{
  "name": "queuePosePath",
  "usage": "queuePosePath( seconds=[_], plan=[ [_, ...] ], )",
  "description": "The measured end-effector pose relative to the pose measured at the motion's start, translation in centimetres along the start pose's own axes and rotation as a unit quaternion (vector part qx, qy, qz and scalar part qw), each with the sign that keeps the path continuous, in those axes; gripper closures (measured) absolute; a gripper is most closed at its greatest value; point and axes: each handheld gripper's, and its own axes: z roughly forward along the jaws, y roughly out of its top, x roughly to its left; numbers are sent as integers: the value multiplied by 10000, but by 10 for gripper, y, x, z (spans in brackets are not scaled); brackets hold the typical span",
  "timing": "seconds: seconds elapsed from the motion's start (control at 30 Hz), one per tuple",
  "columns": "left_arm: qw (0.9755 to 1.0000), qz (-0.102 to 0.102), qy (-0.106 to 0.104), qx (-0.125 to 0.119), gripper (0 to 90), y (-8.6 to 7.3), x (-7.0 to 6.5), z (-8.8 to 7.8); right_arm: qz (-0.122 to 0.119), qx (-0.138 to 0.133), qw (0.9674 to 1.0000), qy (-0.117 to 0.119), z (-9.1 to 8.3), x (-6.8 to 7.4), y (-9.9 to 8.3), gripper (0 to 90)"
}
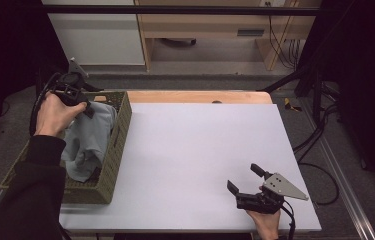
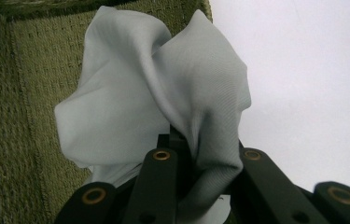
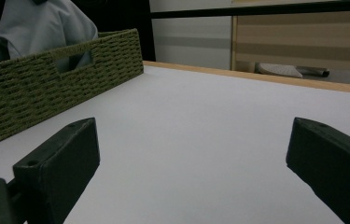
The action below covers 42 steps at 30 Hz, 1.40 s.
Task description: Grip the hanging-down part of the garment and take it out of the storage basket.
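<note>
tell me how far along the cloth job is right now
Done: the left gripper is shut on the grey cloth. In hand: the cloth is held up over the green woven basket, its lower part inside. Left: moving it on; the right gripper waits open on the white table.

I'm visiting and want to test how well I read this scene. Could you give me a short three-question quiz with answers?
1. True or false: the left gripper is shut on the pale grey cloth.
2. Where does the basket stand? A) at the table's left edge B) in the middle of the table C) on the floor
3. What lies between the right gripper's jaws?

Key:
1. True; the jaws pinch a fold of it.
2. A; it sits at the left of the white table.
3. Nothing; they stand wide apart over the bare tabletop.
</note>
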Motion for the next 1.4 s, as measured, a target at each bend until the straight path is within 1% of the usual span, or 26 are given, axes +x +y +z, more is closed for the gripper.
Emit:
queuePosePath(
  seconds=[0.07,0.1,0.13,0.27,0.3,0.33,0.37,0.43,0.47,0.5,0.53,0.57,0.63,0.67,0.77,0.8,0.83,0.9,1.03,1.17,1.2,1.27,1.3,1.33,1.37,1.4],
  plan=[
    [10000,4,13,-13,824,0,0,0,-2,7,10000,0,0,0,0,29],
    [10000,4,13,-13,824,0,0,0,-42,-10,10000,29,0,-1,0,29],
    [10000,4,-4,-31,824,0,0,-1,2,18,10000,-1,0,0,0,29],
    [10000,56,0,-67,824,-2,1,-5,7,27,10000,16,0,0,0,29],
    [9999,40,16,-118,824,-2,1,-6,-4,18,10000,18,0,0,0,29],
    [9999,40,16,-118,824,-2,1,-6,-12,26,10000,13,1,0,0,29],
    [9999,53,-21,-131,824,-3,2,-9,-34,10,10000,18,1,0,0,29],
    [9999,65,-21,-151,824,-3,2,-11,-40,6,10000,17,1,0,0,29],
    [9999,55,-59,-145,824,-4,3,-13,-15,47,10000,15,2,1,0,29],
    [9998,43,-35,-187,824,-4,3,-14,-15,47,10000,15,2,1,0,29],
    [9998,48,-55,-206,824,-5,5,-19,-22,28,10000,22,3,2,0,29],
    [9998,48,-55,-206,824,-5,5,-19,-33,29,10000,37,3,2,0,29],
    [9997,8,-65,-253,824,-6,6,-27,-12,37,10000,39,3,2,0,29],
    [9997,8,-65,-253,824,-6,6,-27,0,22,10000,43,3,2,1,29],
    [9995,38,-47,-302,824,-7,5,-36,-8,5,10000,27,3,2,1,29],
    [9993,44,-34,-359,824,-7,5,-43,-18,6,10000,31,3,2,1,29],
    [9993,44,-34,-359,824,-7,5,-43,-18,6,10000,31,3,2,1,29],
    [9991,58,-16,-431,824,-8,4,-53,-16,-11,10000,40,3,2,1,29],
    [9985,76,21,-539,824,-10,2,-67,-16,14,10000,55,3,2,2,29],
    [9980,78,45,-632,824,-11,2,-80,-34,-28,10000,87,2,2,3,30],
    [9978,82,58,-654,824,-11,2,-82,1,-22,10000,94,2,3,3,30],
    [9975,90,93,-697,824,-12,1,-89,-48,-31,9999,106,2,2,4,31],
    [9973,86,106,-719,824,-12,0,-91,-1,-14,10000,83,3,3,4,31],
    [9972,90,103,-730,824,-12,0,-95,-36,-17,9999,109,3,3,4,31],
    [9969,99,128,-767,824,-12,0,-98,-23,-34,9999,117,3,3,4,31],
    [9969,89,108,-775,824,-12,-1,-101,-10,-27,9999,126,4,4,4,31]
  ],
)
